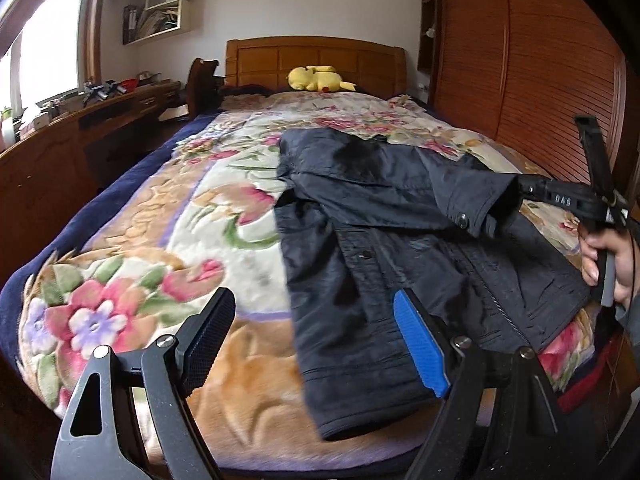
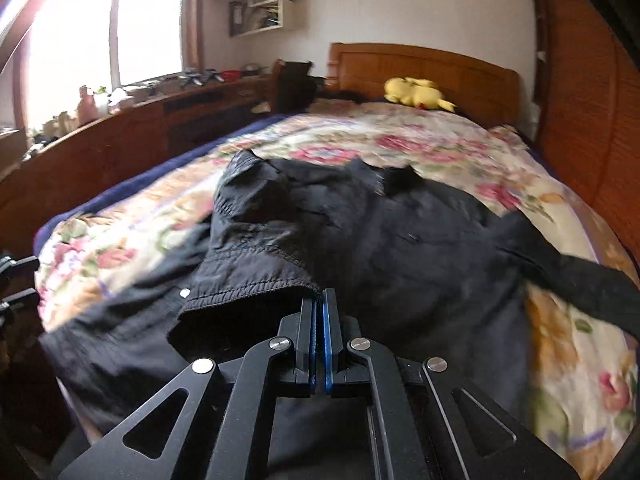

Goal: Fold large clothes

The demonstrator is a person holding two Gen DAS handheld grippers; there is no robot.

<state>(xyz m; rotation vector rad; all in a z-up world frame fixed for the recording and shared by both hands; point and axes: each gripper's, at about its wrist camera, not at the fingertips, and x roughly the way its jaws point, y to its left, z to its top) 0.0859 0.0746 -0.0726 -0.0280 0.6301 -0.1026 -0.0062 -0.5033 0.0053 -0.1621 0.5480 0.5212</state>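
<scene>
The right tongs (image 2: 319, 300) are pinched tight on the cuff of a sleeve (image 2: 256, 276) of the dark jacket (image 2: 400, 240), the blue pads pressed together with the fabric edge caught at their tips; the sleeve is lifted off the jacket's body and drawn across it. A hand (image 1: 608, 256) grips the handle of those tongs. The left tongs (image 1: 316, 320) stand wide apart and hold nothing, one black pad over the flowered blanket (image 1: 160, 220) and one blue pad over the jacket's near hem. The jacket lies spread on the bed just ahead of both tongs, its collar at the far end. Its other sleeve trails off to the right of the right tongs. Well beyond, a yellow plush toy (image 1: 316, 79) lies against the wooden headboard (image 1: 312, 56). A long wooden desk (image 1: 80, 128) runs along to the left under the window.
</scene>
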